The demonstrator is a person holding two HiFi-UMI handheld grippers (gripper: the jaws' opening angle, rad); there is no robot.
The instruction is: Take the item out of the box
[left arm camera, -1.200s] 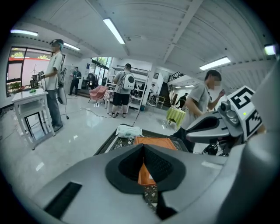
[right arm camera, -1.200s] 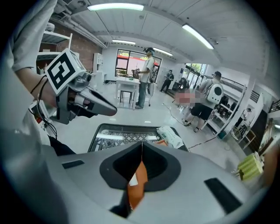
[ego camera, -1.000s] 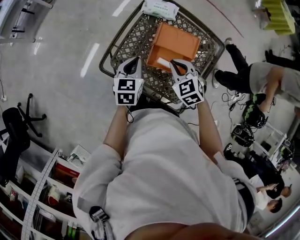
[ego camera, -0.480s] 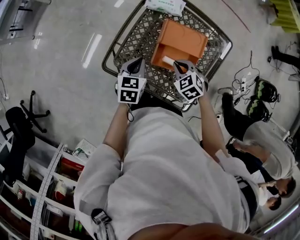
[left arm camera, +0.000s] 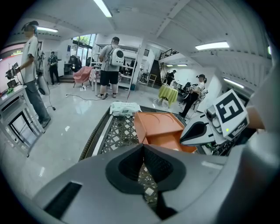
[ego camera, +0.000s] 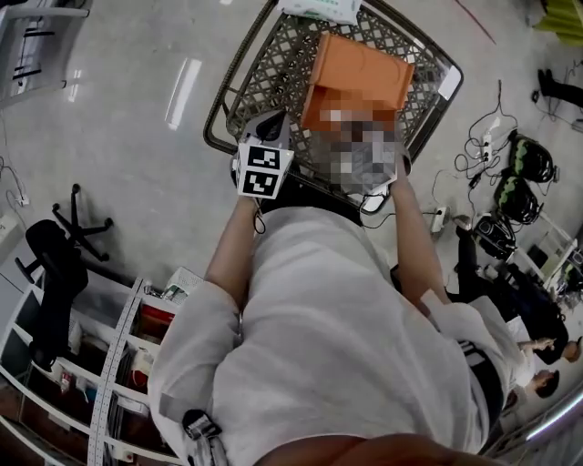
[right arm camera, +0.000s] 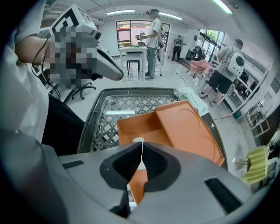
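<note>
Orange box (ego camera: 364,73) lies open in a wire basket (ego camera: 273,77) in the head view, its lid leaning up at the far side; the near end of the box is blurred over; a white packet (ego camera: 319,9) rests on the basket's far rim; the left gripper (ego camera: 271,123) hangs over the basket's near left part, beside the box and apart from it; an office chair (ego camera: 55,264) and shelves (ego camera: 100,382) stand on the floor at the left.

Left gripper view: the left tongs (left arm camera: 143,148) are pressed tip to tip with nothing between them, and basket mesh (left arm camera: 118,131) shows beyond them; the box (left arm camera: 159,129) sits to the right; the right gripper (left arm camera: 192,133) points down at its near right corner; people stand well back in the room.

Right gripper view: the right tongs (right arm camera: 141,144) are closed narrow, pad against pad, holding nothing; they point into the box's open tray (right arm camera: 140,124); a small white item (right arm camera: 138,140) lies in the tray just beyond the tips, though I cannot tell whether they touch it; the lid (right arm camera: 188,127), marked with curved grooves, stands tilted to the right; the white packet (right arm camera: 190,96) lies behind it.
</note>
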